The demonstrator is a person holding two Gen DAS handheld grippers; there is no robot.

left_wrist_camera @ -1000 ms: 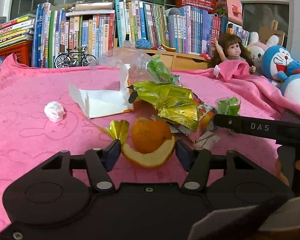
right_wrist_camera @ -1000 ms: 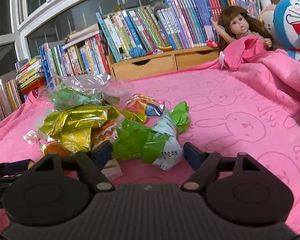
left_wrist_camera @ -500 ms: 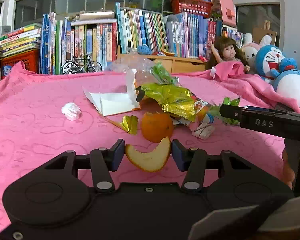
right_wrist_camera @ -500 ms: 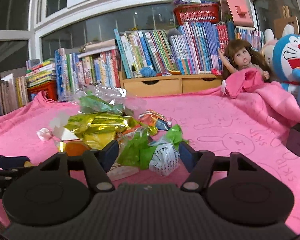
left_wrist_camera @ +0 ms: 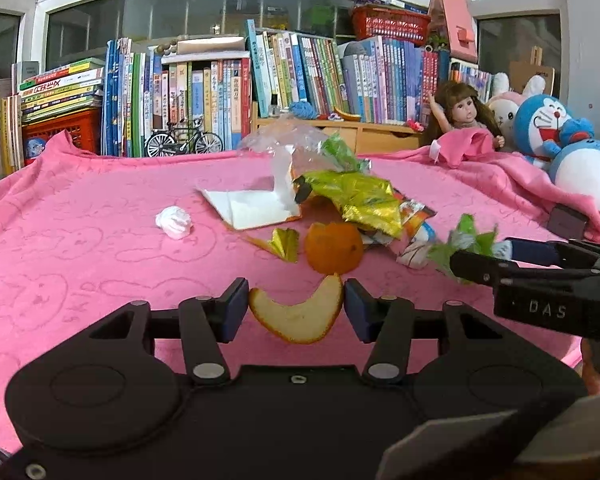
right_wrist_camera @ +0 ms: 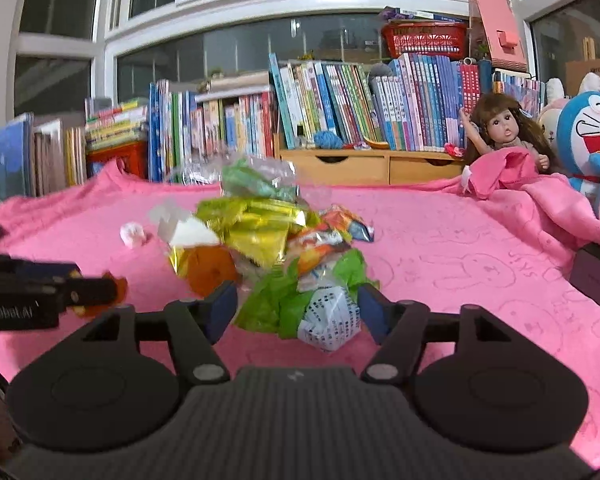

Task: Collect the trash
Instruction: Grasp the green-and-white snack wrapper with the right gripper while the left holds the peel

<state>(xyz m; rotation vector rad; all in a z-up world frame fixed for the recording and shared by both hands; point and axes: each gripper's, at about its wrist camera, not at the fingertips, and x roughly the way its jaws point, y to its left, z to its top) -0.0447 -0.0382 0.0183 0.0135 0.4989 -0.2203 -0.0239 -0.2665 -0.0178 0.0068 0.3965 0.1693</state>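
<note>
Pink blanket (left_wrist_camera: 80,248) with a trash pile (left_wrist_camera: 352,200) in its middle, right gripper (right_wrist_camera: 296,306) just in front of the pile, jaws opening around a green wrapper (right_wrist_camera: 300,304), left gripper (left_wrist_camera: 296,304) beside it, jaws opening, still touching an orange peel (left_wrist_camera: 296,316)

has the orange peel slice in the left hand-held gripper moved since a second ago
Yes. The orange peel slice lay against the whole orange a second ago; now it sits clear of it, carried back toward the camera between the left hand-held gripper fingers.
</note>
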